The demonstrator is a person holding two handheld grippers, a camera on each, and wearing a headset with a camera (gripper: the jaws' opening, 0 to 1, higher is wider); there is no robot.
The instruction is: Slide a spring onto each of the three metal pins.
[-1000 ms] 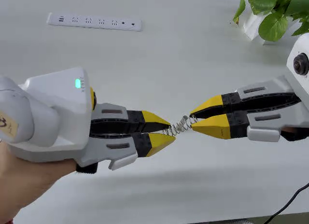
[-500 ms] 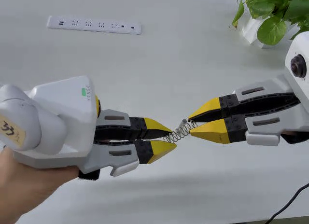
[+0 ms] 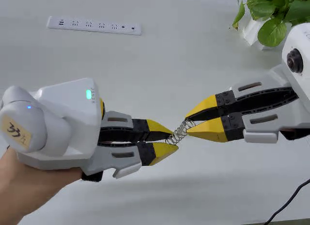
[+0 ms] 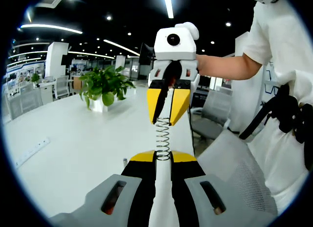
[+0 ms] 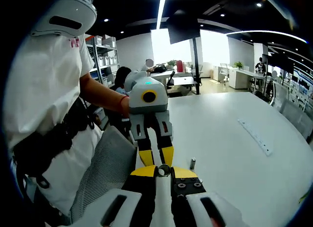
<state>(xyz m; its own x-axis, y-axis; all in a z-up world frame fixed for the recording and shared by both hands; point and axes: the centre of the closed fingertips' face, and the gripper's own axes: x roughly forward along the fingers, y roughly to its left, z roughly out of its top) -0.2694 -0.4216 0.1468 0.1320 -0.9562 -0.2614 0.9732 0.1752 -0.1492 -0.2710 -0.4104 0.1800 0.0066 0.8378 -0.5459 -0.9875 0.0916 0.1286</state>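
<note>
Holds the left gripper level above the white tabletop, nose to nose with the right gripper (tilted slightly down), both clamped on opposite ends of the small coiled steel spring strung in the air between the yellow tips. Brings those tips nearer together than a second ago, leaving the spring shorter and steeper. Leaves one short upright metal pin standing on the tabletop beyond.

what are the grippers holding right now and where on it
The spring, spanning between both: the left gripper pinches one end, the right gripper pinches the other end.
</note>
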